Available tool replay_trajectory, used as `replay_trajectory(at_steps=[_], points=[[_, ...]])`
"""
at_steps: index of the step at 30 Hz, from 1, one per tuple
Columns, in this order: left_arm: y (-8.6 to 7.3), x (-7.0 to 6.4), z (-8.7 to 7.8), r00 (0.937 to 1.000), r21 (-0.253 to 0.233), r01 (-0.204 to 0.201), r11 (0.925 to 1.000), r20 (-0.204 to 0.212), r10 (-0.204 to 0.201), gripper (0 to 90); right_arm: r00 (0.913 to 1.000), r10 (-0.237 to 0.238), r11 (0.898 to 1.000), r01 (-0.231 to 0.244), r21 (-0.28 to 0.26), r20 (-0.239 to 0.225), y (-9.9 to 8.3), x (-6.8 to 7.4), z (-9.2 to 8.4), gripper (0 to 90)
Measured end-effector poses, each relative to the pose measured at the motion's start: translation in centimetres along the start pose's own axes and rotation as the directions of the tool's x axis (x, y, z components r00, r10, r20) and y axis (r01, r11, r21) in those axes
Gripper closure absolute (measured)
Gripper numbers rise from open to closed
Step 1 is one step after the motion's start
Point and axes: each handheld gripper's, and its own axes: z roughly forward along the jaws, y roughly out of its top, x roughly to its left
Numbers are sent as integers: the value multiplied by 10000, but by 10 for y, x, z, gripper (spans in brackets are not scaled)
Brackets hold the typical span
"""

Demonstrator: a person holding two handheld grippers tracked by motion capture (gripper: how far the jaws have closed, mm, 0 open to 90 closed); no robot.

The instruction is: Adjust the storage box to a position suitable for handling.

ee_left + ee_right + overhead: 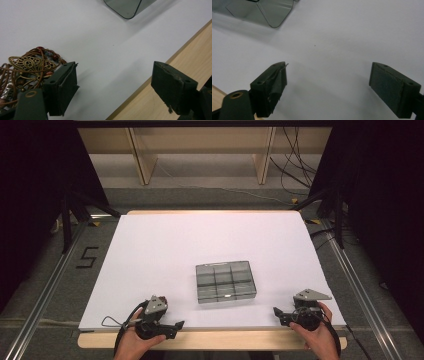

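Left gripper [176,325] low at the near table edge, jaws spread wide, nothing between them. Right gripper [278,312] at the near right of the white mat [165,245], jaws likewise wide apart and empty above bare mat.

Pendant necklace [27,68] on the mat just outside the left gripper's left jaw in the left gripper view, right beside that jaw's outer face; contact not clear. Partly hidden behind the jaw.

Compartment box [225,280] at the middle of the mat, between the two grippers and farther from the person, well apart from both. One rounded corner [126,8] at the top of the left gripper view, another [270,12] at the top left of the right gripper view.

Necklace: filigree pendant in dull brass, butterfly-like in outline, openwork wings, on thin brown cord in loose loops, with small red and dark beads. Long axis of the pendant roughly level across the left gripper view, toward the jaw.

Box: clear, smoky plastic, rectangular, rounded corners, thin dividers in two rows of three cells. Long side roughly across the table, slightly skewed. Mat matte and smooth; pale wooden table edge [225,340] along its near side.
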Motion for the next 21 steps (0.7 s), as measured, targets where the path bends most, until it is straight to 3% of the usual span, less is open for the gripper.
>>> replay_trajectory(at_steps=[1,3,5,6,7,8,9,11,12,14,16,17,19,20,21], points=[[0,3,-2,9994,199,-338,9992,26,337,204,9997,233,9997,-233,47,56,0,2,0,160],[0,2,-1,9999,40,-101,9999,11,101,204,9999,-133,9998,134,-116,86,0,-2,1,163],[0,3,-2,9999,131,-163,9998,15,163,205,9999,-91,9999,92,-112,81,-1,-1,1,167],[0,1,0,9999,-69,102,9999,-32,-102,205,9997,233,9997,-233,40,103,0,0,-1,176],[0,2,-1,9999,-95,2,10000,-171,-3,207,9994,315,9995,-316,22,115,0,0,-1,176],[0,2,-1,9999,-95,2,10000,-171,-3,207,10000,11,10000,-10,-82,85,0,-3,-1,177],[1,4,-3,9997,139,-246,9996,-72,247,208,10000,-41,9998,42,-218,36,0,-4,0,178],[1,4,-3,9999,63,-142,9999,-52,142,212,9999,42,9998,-40,-179,93,0,-4,0,178],[1,3,-2,9998,-127,174,9998,-39,-174,213,9999,134,9997,-132,-203,67,0,-5,-1,180],[1,4,-2,10000,-83,-1,10000,-90,0,213,9999,165,9994,-166,-291,-45,1,-5,-2,185],[2,5,-1,9999,-135,157,9998,-41,-158,212,9967,746,9967,-755,-301,-314,1,-2,-2,186],[2,5,-1,9999,-135,157,9998,-41,-158,213,9967,746,9967,-755,-301,-314,1,-2,-2,186],[4,8,-3,10000,1,7,10000,-61,-7,213,9995,270,9983,-278,-508,-175,3,-6,-2,187],[5,6,0,9991,-471,412,9980,-27,-414,222,9991,346,9978,-360,-553,-247,3,-6,-2,186],[5,6,0,9991,-471,412,9980,-27,-414,244,9991,346,9978,-360,-553,-247,3,-6,-2,186]])
